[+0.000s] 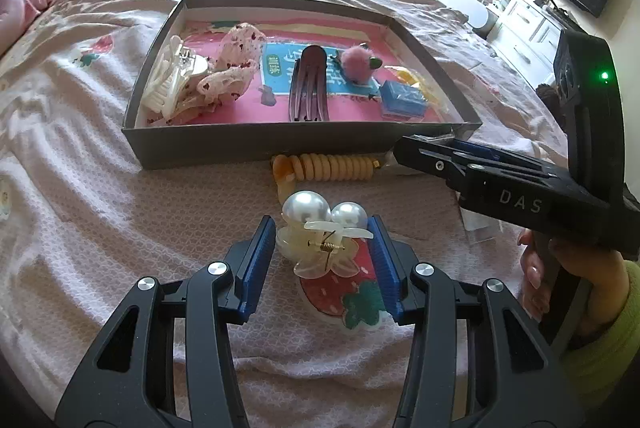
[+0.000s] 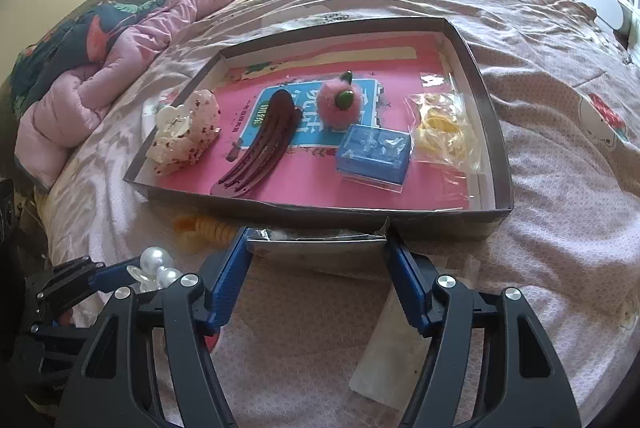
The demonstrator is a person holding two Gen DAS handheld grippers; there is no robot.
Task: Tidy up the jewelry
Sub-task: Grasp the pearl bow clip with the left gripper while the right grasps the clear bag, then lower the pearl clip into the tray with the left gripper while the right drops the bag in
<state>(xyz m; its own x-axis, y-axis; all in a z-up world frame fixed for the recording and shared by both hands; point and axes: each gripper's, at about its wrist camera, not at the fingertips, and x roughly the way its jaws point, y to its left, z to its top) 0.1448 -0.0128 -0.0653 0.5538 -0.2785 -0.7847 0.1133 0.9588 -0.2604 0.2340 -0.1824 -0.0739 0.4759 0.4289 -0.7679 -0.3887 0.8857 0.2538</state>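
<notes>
Pink bedding is hosting our grey cardboard tray (image 1: 256,144); beside its near wall, our left gripper (image 1: 322,240) is clamping the pearl-topped clear claw clip (image 1: 324,236), our right gripper (image 2: 316,248) pinching a clear plastic packet (image 2: 316,242).

The grey cardboard tray's (image 1: 256,144) near wall blocks the way ahead; a yellow spiral hair tie (image 1: 332,167) lies against it, with open bedspread (image 1: 120,220) to the left.

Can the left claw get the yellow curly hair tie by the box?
Probably not right now. The left claw is closed on the pearl clip, so it is full. The hair tie lies just beyond, against the box, uncovered.
</notes>
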